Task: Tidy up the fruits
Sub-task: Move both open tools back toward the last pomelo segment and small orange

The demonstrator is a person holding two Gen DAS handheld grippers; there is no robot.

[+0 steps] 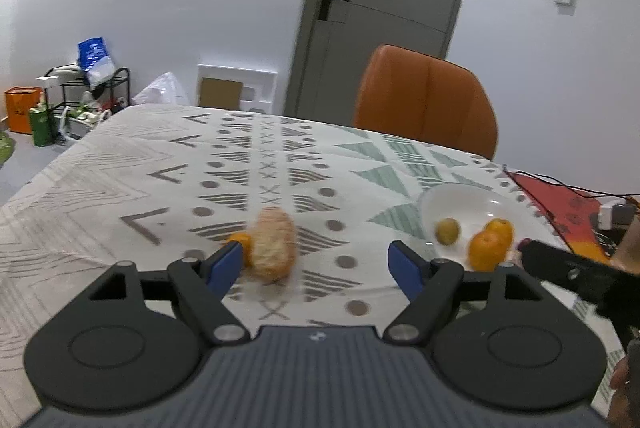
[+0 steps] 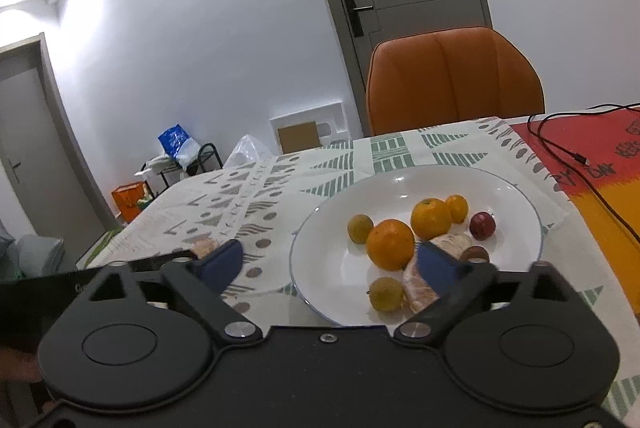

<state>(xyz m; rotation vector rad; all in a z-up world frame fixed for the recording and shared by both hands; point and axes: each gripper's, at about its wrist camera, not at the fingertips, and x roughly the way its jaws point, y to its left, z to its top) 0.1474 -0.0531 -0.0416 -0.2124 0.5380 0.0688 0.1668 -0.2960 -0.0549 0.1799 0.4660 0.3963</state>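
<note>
At 11 o'clock ahead of the wide-open, empty left gripper [image 1: 316, 266], the peeled fruit [image 1: 274, 246] lies on the tablecloth [image 1: 120, 164]; centre both fingers before closing, then carry to the plate [image 2: 320, 256].

left wrist view: the pale fruit [image 1: 274, 246] mid-frame is smeared by motion blur, can't tell what it is. an orange [image 1: 242, 243] sits half hidden behind it and the left blue finger [image 1: 224, 266]. the plate [image 1: 460, 204] at right is partly covered by a black gripper [image 1: 568, 274], which runs off the right edge. right wrist view: the right finger [image 2: 438, 268] covers part of a peeled piece [image 2: 418, 290] at the plate's near rim, and something orange [image 2: 204, 247] pokes out behind the left finger, too hidden to name.
</note>
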